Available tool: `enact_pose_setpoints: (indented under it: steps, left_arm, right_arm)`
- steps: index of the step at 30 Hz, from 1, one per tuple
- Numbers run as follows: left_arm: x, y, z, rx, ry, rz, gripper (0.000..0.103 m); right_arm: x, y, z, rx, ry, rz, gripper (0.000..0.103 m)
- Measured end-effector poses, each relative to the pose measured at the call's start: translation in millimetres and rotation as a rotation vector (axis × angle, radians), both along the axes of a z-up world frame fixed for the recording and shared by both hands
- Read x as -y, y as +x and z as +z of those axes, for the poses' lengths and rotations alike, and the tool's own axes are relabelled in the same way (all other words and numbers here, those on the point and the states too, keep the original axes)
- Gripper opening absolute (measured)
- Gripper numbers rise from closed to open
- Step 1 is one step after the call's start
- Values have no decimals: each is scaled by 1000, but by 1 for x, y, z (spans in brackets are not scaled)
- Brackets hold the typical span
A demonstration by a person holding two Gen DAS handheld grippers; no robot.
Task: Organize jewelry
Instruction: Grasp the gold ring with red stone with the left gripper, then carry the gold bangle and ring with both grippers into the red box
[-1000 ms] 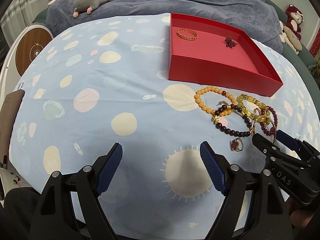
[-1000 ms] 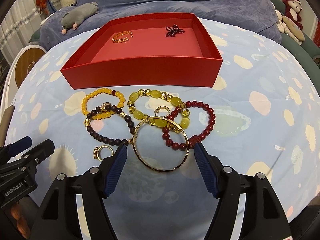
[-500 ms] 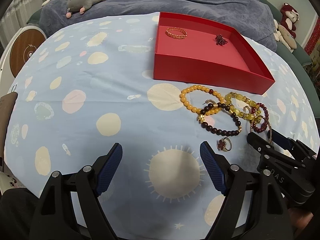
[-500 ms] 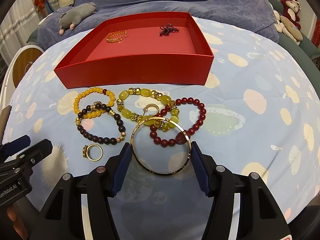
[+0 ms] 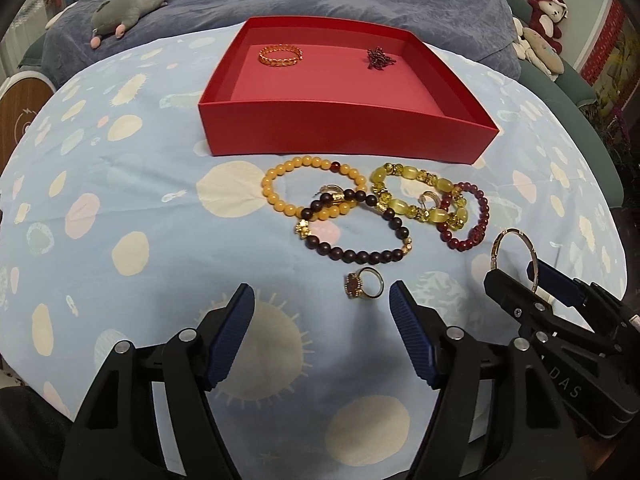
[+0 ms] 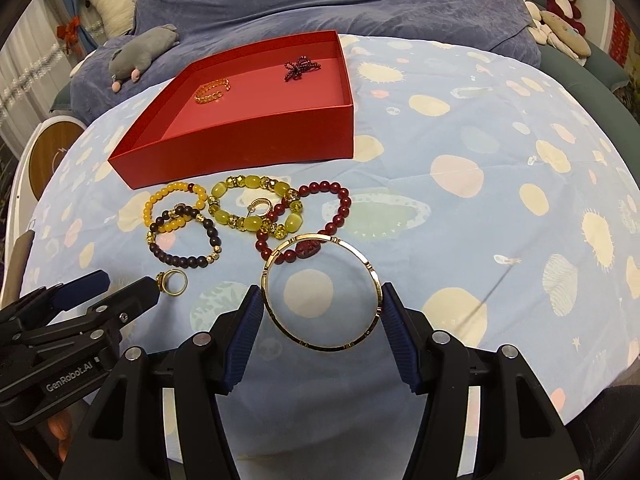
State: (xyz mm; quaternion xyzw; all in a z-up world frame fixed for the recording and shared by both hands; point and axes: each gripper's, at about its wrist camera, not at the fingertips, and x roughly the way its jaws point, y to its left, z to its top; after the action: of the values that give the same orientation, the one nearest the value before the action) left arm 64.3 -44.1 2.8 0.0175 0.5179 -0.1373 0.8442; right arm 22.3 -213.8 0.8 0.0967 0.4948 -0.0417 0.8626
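Note:
A red tray (image 5: 344, 142) (image 6: 240, 152) holds a gold chain bracelet (image 5: 280, 56) and a dark red bow piece (image 5: 380, 58). In front of it lie an orange bead bracelet (image 5: 280, 196), a dark bead bracelet (image 5: 360, 254), a yellow-green bracelet (image 5: 416, 200), a red bead bracelet (image 5: 476, 232) and a gold ring (image 5: 364, 284). My right gripper (image 6: 322, 312) is shut on a gold bangle (image 6: 320, 346) and holds it lifted off the cloth; the bangle also shows in the left wrist view (image 5: 514, 256). My left gripper (image 5: 322, 308) is open just before the ring.
The jewelry lies on a blue spotted cloth (image 5: 140, 200) over a round table. A grey plush toy (image 5: 124, 12) and blue bedding lie behind the tray. Plush toys (image 5: 544, 12) sit at the far right. A round wooden object (image 6: 52, 152) is at the left edge.
My right gripper closed on the gold bangle and lifted it clear of the red bead bracelet. My left gripper moved right, toward the gold ring, staying open.

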Motion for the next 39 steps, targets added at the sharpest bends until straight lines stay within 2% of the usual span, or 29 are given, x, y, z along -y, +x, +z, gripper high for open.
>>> enact_pose_setpoints:
  steps: [5,13,17,28,34,39]
  left_arm:
    - [4,6,-8,-21,-15,0,48]
    - [5,7,-10,-7,6,-27,25]
    - [5,4,-9,-11,3,-46,10]
    - [-12,-1,4,-26,-64,-6,9]
    - [-21,3,26,0,-91,15,9]
    - [-19,22,50,52,-96,5,9]
  right_arm:
    - [1,-1,-1,-2,9,-1,57]
    - [0,-1,-3,-3,20,2,57]
    - [-1,-2,-3,-3,21,1,57]
    - [-4,-6,12,32,32,10,57]
    - [-6,-1,30,74,40,23,57]
    - [0,24,52,125,40,35,57]
